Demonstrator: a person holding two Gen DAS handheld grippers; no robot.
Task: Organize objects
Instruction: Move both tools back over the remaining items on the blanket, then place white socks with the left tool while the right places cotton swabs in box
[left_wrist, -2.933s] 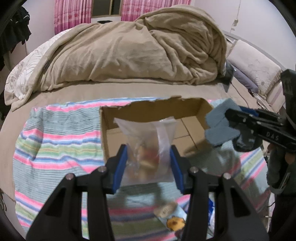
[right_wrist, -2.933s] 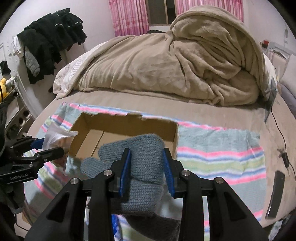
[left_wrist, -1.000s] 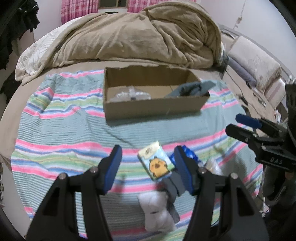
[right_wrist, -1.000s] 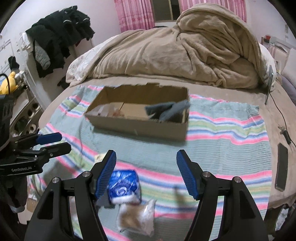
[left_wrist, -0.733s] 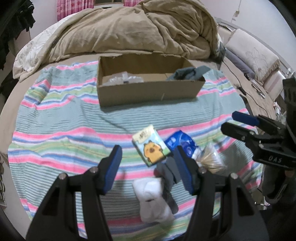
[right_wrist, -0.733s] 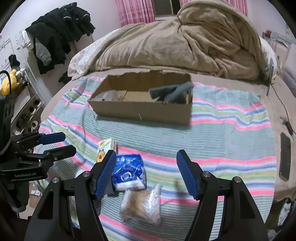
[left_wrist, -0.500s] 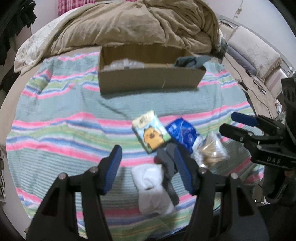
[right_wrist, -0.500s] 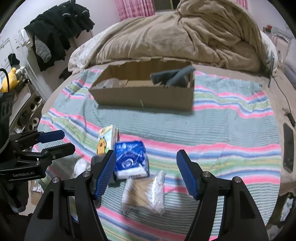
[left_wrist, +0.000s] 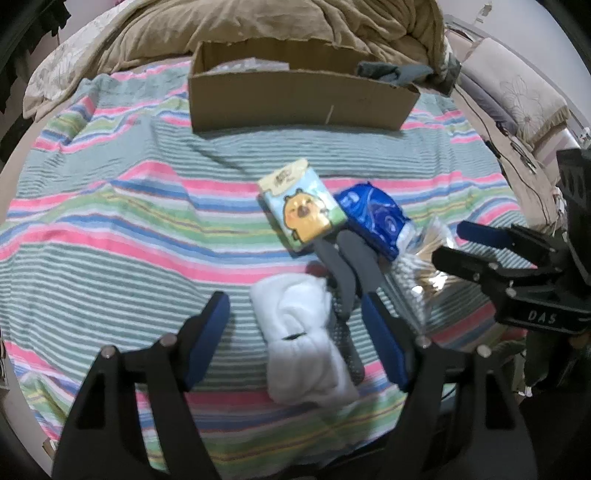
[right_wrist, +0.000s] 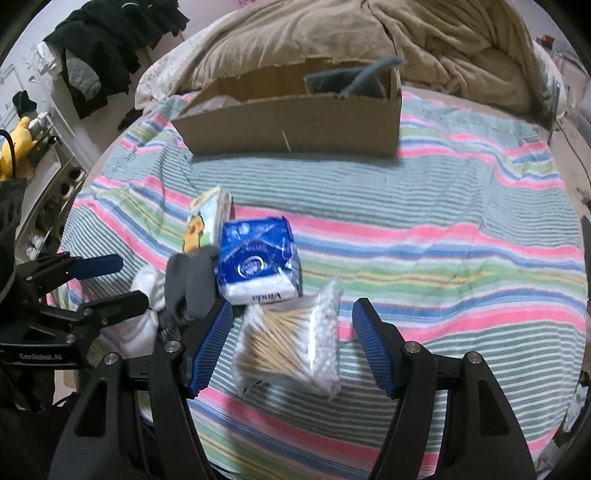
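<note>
Both grippers are dropping closer to the near pile versus half a second ago. Left gripper (left_wrist: 295, 336) is hanging wide open over the white sock (left_wrist: 303, 343); its long axis is running near-to-far. Right gripper (right_wrist: 291, 347) is spread open around the cotton swab bag (right_wrist: 291, 347), swabs lying left-right. Blue tissue pack (right_wrist: 256, 262) is sitting just beyond. Cardboard box (right_wrist: 295, 125) is sitting far on the striped blanket (right_wrist: 443, 258).

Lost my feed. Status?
Left gripper open over white socks. Right gripper open around cotton swab bag. Grey glove crowds the socks.
</note>
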